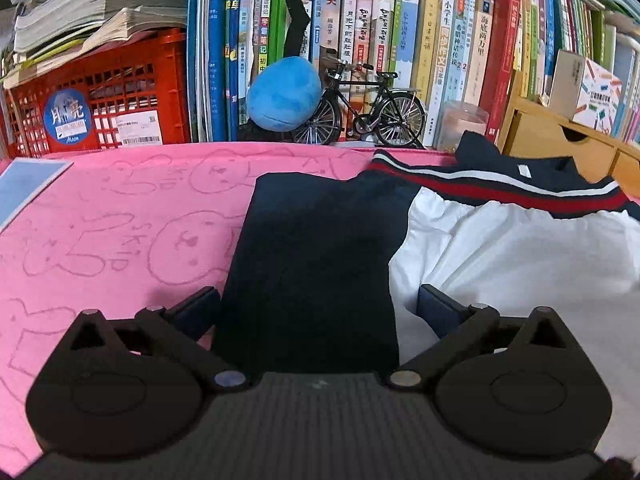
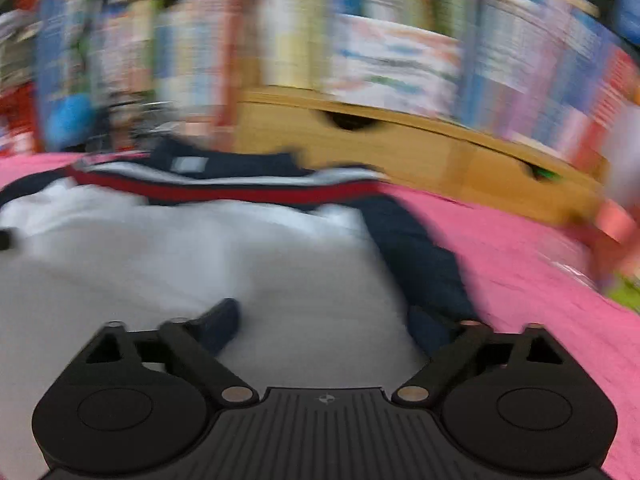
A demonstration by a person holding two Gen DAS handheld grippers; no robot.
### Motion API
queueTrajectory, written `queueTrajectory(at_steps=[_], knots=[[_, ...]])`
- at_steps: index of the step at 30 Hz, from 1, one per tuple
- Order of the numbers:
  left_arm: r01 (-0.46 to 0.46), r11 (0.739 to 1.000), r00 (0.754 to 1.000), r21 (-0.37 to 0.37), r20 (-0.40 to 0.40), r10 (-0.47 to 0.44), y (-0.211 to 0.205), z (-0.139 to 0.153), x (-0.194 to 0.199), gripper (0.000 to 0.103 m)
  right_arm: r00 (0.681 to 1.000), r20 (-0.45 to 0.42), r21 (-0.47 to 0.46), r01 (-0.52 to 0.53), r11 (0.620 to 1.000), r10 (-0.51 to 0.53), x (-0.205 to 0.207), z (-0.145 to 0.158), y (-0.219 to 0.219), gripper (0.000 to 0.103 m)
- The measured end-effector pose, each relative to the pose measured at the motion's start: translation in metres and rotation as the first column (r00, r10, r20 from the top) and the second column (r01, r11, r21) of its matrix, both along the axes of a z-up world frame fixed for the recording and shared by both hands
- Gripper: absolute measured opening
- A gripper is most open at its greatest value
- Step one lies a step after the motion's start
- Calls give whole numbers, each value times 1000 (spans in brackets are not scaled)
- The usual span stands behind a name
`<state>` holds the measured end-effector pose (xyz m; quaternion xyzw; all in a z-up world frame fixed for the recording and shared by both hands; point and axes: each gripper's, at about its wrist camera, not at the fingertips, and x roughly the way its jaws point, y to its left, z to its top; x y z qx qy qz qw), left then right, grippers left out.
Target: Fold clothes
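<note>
A white and navy shirt [image 1: 512, 248] with a red and white striped collar [image 1: 496, 190] lies flat on the pink cloth [image 1: 100, 248]. Its navy left sleeve [image 1: 312, 260] runs straight between the fingers of my left gripper [image 1: 316, 308], which stands open just above it. The right wrist view is blurred by motion. There my right gripper [image 2: 324, 328] is open over the white body [image 2: 200, 264], with the navy right sleeve [image 2: 416, 256] by its right finger. Nothing is held in either gripper.
Behind the cloth stands a wall of books [image 1: 400, 40], a red crate [image 1: 104, 96], a blue plush ball [image 1: 284, 94], a model bicycle [image 1: 360, 108] and a wooden drawer box [image 1: 560, 144]. A blue card [image 1: 28, 188] lies at the far left.
</note>
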<state>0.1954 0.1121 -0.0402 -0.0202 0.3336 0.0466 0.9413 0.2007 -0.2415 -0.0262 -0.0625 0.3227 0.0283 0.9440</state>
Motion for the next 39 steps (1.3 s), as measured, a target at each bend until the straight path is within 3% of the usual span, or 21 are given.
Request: queueTrajectory(at_steps=[4,6,11,14,18,23,27,31,32,33,35,36,39], knots=[[1,1000,1000,-6,-4,-1,1,-1,1,103,979,-24,41,203,978,-202,6,-9,-69,102],[1,1000,1000,-3,-5,-1,1,-2,1,103,971,-64,165,237,957,-229,6,-13,-101,103],[1,1000,1000,-7,-8,-1,2,-2,0,103,965,-25,37,262,964,-261,-2,-6,-86,102],[1,1000,1000,-11,-8,-1,3,-2,0,103,982,50,3,180,984,-180,-21,12,-55,100],[1,1000,1000,-17,-10,-1,3,-2,0,103,999,55,37,-6,999,4,-51,16,-7,101],[0,1000,1000,-16,-10,0,3,-1,0,103,972,66,74,-231,970,227,-88,20,52,97],[0,1000,1000,-14,-11,0,2,-1,0,103,971,-2,82,-236,968,237,-82,-1,79,88],[-23,999,1000,-24,-15,23,-1,4,-5,103,979,-28,131,-196,972,201,-79,-9,79,95],[-25,999,1000,-40,-13,24,-3,10,-8,92,979,-33,133,-193,972,199,-78,-9,79,96],[-9,997,1000,-70,1,9,-7,19,-13,87,980,-38,134,-190,973,197,-76,-10,79,99],[64,993,997,-98,49,-59,-21,37,-22,87,981,-42,132,-180,975,187,-76,-11,80,101],[100,993,994,-69,59,-96,-32,44,-23,87,982,-42,132,-177,975,184,-75,-13,80,101],[164,981,984,107,58,-171,-72,59,-26,83,983,-43,134,-171,976,178,-75,-15,82,103]])
